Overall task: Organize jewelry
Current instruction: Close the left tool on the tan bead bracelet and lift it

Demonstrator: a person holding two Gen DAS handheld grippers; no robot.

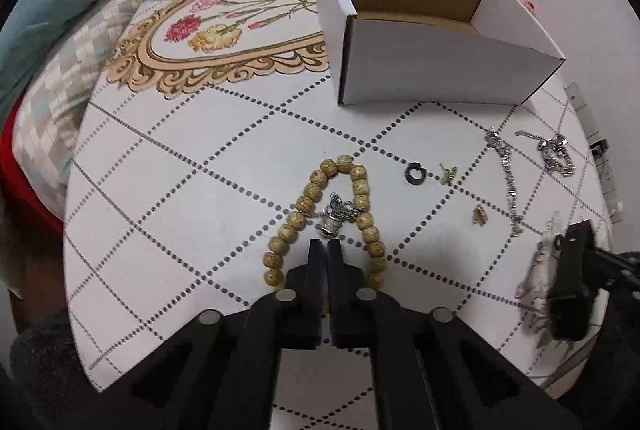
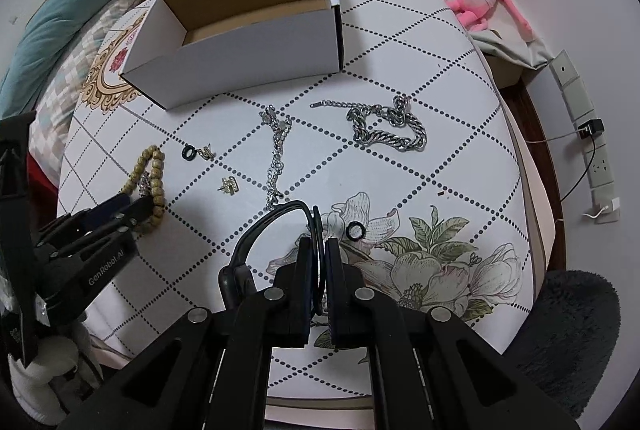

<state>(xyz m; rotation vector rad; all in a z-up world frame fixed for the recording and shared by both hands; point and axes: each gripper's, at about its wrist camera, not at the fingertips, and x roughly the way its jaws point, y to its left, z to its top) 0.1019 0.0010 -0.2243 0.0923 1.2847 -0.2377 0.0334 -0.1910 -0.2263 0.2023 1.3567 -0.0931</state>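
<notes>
We see one container, a white cardboard box [image 2: 248,30] with a brown inside, open at the top and standing at 12 o'clock on the table [image 2: 460,134]; the part of its floor we can see holds nothing, and its near wall hides the rest.

The jewelry lies on the cloth outside it. The wooden bead bracelet [image 1: 362,190] sits just ahead of our left gripper [image 1: 325,244], whose jaws are pressed together on nothing; a small silver charm [image 1: 334,220] lies inside the loop, too tangled to name. Our right gripper [image 2: 319,244] is pinched narrow on a thin dark cord [image 2: 260,226] that loops out toward 10 o'clock. A black ring [image 2: 355,231] lies at its 1 o'clock. Farther toward 12 lie a heavy silver chain [image 2: 386,130] and a thin silver chain [image 2: 276,158]; toward 10, a second dark ring [image 2: 189,153] and two small gold pieces [image 2: 229,185], too small to make out.
</notes>
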